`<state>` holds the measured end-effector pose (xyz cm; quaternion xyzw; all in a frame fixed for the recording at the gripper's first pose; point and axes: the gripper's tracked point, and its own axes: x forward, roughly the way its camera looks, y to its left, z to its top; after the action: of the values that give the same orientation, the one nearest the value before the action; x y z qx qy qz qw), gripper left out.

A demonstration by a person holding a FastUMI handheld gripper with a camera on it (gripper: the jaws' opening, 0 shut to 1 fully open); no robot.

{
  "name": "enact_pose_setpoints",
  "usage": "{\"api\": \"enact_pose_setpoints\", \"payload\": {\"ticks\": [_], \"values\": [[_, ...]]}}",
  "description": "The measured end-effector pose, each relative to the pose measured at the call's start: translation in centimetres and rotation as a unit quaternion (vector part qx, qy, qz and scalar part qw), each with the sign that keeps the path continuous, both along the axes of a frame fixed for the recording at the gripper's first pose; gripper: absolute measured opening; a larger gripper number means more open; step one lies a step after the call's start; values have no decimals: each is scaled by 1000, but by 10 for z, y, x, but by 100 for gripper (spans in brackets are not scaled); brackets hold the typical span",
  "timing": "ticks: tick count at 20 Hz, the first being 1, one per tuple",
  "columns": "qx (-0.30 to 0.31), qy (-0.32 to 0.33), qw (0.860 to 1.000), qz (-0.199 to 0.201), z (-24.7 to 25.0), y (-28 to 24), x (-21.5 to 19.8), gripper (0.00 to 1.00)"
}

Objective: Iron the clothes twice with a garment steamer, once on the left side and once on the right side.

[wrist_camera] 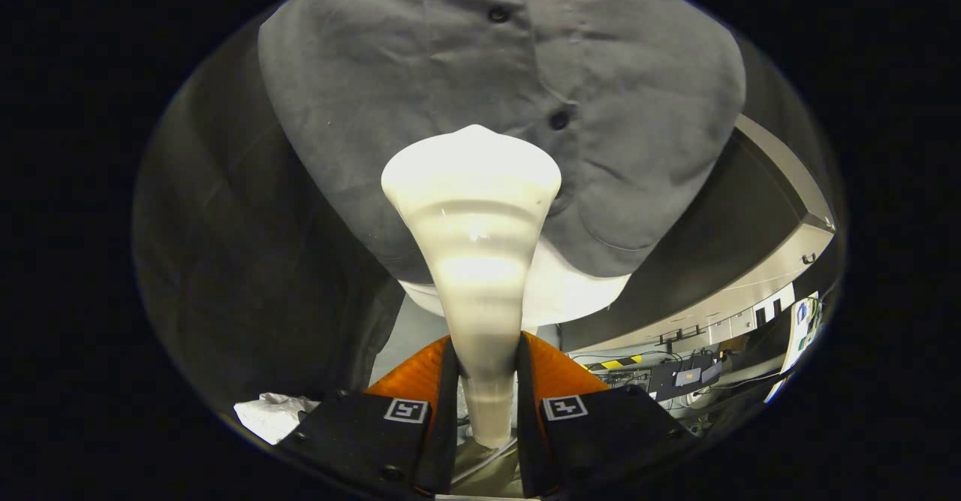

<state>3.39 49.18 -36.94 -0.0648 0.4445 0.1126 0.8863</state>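
Gripper (486, 381) clamped on steamer (473, 261): both fingers (432, 381) pressing the narrow handle, one each side, no visible gap. Handle running straight up between the fingers, widening into a ribbed cone and ending in a broad flat head just ahead of them. Head pointing at grey shirt (420, 88), which hangs beyond the fingers and spreads left and right of the head. Contact between head and fabric: cannot tell, head blocks the view of that spot. Head sitting just left of the button strip, low on the shirt, near the hem. Two dark buttons (558, 119) showing on the strip, one just right of the head's top, one farther up. Shirt fabric lightly creased, hem curving down on the right of the head. White surface (578, 291) showing just below the hem, behind the handle. Crumpled white cloth (272, 414) lying low, left of the left finger. Dark booth wall (225, 261) on the left behind the shirt. Far right, beyond the right finger: desk clutter with cables (676, 373) and a yellow-black striped strip (619, 363).
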Motion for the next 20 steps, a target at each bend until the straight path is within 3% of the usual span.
{"api": "enact_pose_setpoints", "payload": {"ticks": [11,20], "values": [[35,-88,995,-17,149,-76,8,41],[76,-210,974,-38,305,-162,24,41]]}}
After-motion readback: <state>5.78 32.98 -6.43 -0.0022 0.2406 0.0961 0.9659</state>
